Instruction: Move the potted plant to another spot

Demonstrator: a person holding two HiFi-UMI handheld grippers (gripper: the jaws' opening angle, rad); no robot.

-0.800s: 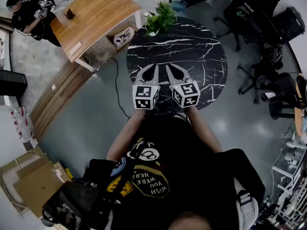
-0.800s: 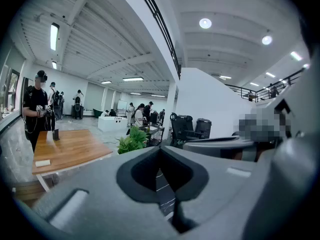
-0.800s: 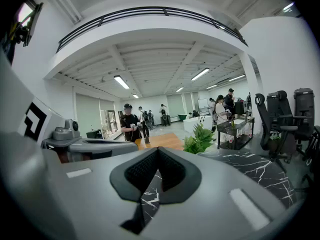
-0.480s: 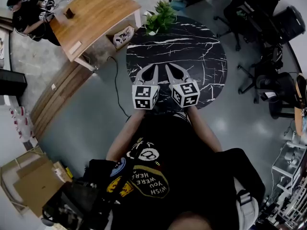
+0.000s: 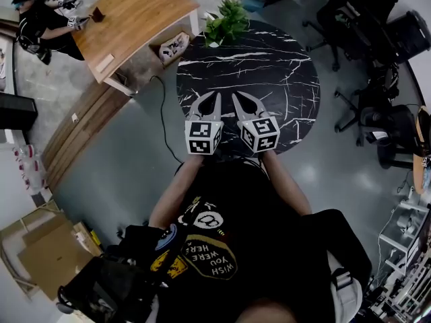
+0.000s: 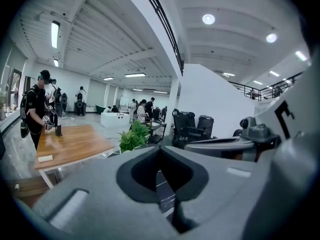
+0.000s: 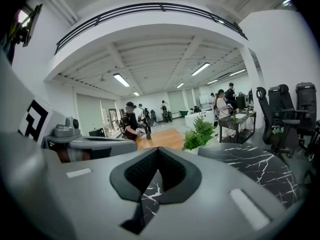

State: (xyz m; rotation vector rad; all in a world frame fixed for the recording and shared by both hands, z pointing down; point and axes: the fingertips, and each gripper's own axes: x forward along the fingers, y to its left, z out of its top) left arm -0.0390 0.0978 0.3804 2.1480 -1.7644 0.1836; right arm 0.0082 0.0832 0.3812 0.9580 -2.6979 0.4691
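Note:
The potted plant (image 5: 226,21), leafy green in a white pot, stands at the far left rim of the round black marble table (image 5: 269,79). Both grippers hover side by side over the table's near edge, well short of the plant. My left gripper (image 5: 217,95) is shut with nothing in it, and so is my right gripper (image 5: 236,95). In the left gripper view the plant (image 6: 133,137) shows beyond the closed left gripper (image 6: 160,150). In the right gripper view the plant (image 7: 199,133) stands ahead and right of the closed right gripper (image 7: 157,151).
A wooden desk (image 5: 132,17) stands left of the table, with a person (image 5: 39,20) at its far end. Black office chairs (image 5: 367,19) crowd the right side. A cable (image 5: 163,123) runs over the floor at the left. Cardboard boxes (image 5: 46,251) lie at the lower left.
Both grippers keep their place and stay shut. The person at the wooden desk has shifted a little; the head view has drifted slightly.

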